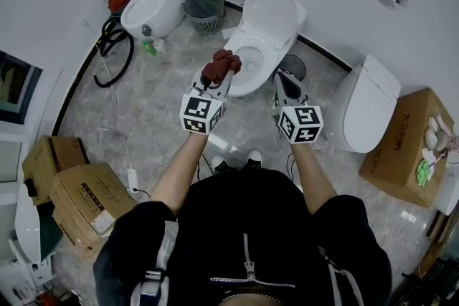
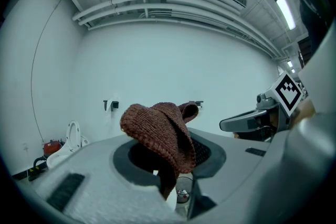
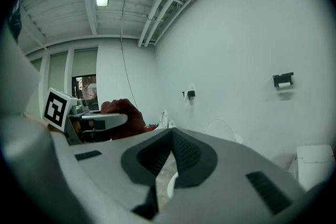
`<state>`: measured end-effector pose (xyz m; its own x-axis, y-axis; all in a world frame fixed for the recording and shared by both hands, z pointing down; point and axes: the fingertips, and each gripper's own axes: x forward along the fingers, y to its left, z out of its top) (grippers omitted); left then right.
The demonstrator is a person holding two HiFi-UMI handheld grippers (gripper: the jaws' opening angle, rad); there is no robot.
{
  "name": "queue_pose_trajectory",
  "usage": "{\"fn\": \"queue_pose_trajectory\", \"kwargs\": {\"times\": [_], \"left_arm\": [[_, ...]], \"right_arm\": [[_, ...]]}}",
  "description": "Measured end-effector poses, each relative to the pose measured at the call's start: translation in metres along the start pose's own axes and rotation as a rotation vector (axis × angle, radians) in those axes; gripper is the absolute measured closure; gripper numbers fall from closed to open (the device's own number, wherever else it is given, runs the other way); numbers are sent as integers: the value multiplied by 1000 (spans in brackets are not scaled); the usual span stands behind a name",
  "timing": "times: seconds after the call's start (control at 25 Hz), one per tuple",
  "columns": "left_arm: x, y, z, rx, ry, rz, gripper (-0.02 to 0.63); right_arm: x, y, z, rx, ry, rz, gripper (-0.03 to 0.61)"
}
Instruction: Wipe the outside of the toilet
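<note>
A white toilet (image 1: 267, 24) with its bowl uncovered stands in the middle of the head view. My left gripper (image 1: 217, 79) hangs over the bowl's near left rim, shut on a brown knitted cloth (image 1: 221, 66). In the left gripper view the cloth (image 2: 160, 131) is bunched up and drapes over the gripper (image 2: 176, 162). My right gripper (image 1: 285, 84) is at the bowl's near right side, shut with nothing in it. In the right gripper view its tips meet (image 3: 169, 139), and the left gripper with the cloth (image 3: 124, 117) shows at the left.
A second toilet (image 1: 149, 2) stands at the back left and a third (image 1: 367, 107) at the right. A green basket (image 1: 206, 11) sits behind the bowl. Black hose (image 1: 115, 52) lies on the floor. Cardboard boxes (image 1: 79, 193) stand left and another box (image 1: 407, 147) right.
</note>
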<state>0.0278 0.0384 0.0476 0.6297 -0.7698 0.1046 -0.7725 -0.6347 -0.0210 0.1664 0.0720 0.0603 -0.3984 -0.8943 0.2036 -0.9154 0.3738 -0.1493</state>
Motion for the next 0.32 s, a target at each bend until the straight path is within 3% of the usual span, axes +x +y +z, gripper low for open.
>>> {"fn": "queue_pose_trajectory", "kwargs": {"times": [0.32], "left_arm": [[-1,6,-1,-5,-4,-14,499]], "right_arm": [[11,8,-3,-3,13,11,578]]}}
